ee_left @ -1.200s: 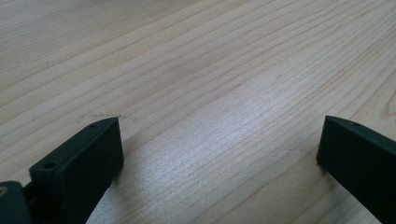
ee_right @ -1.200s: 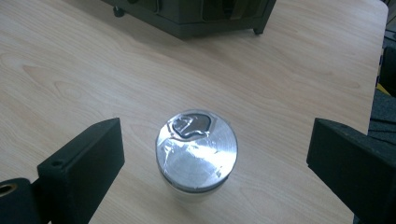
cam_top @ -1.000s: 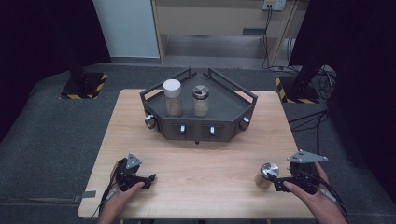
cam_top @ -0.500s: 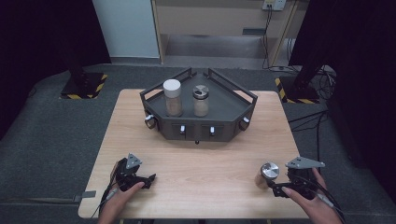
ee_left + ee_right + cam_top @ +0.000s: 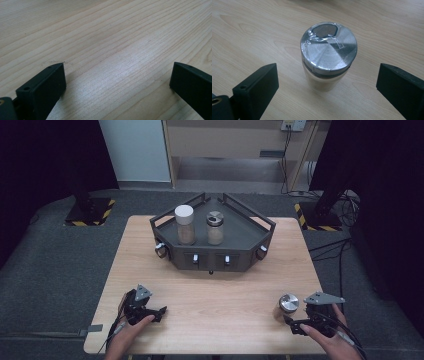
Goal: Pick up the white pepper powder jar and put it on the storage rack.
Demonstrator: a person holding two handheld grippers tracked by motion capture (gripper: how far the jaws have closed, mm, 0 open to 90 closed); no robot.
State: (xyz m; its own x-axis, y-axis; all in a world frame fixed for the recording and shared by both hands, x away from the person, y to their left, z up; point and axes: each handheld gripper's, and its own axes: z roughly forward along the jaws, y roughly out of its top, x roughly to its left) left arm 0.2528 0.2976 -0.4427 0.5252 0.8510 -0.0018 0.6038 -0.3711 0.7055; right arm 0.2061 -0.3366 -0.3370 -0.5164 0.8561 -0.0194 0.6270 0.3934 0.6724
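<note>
The table [image 5: 215, 295] is pale wood with a fine, straight grain and a soft sheen. On it, the shaker jar [image 5: 328, 58] has a brushed metal lid under glossy clear film and a translucent body, glass or plastic, hard to tell which. The right gripper [image 5: 327, 85] just beside that jar has matt black jaws, seemingly plastic. Well beyond the jar, the tray [image 5: 250, 251] looks dark, matt metal.

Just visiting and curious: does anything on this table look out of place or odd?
One metal-lidded jar stands alone on the table by the right gripper, apart from the two jars in the dark tray. It is upright, nothing spilled. Clear film covers its lid.
</note>
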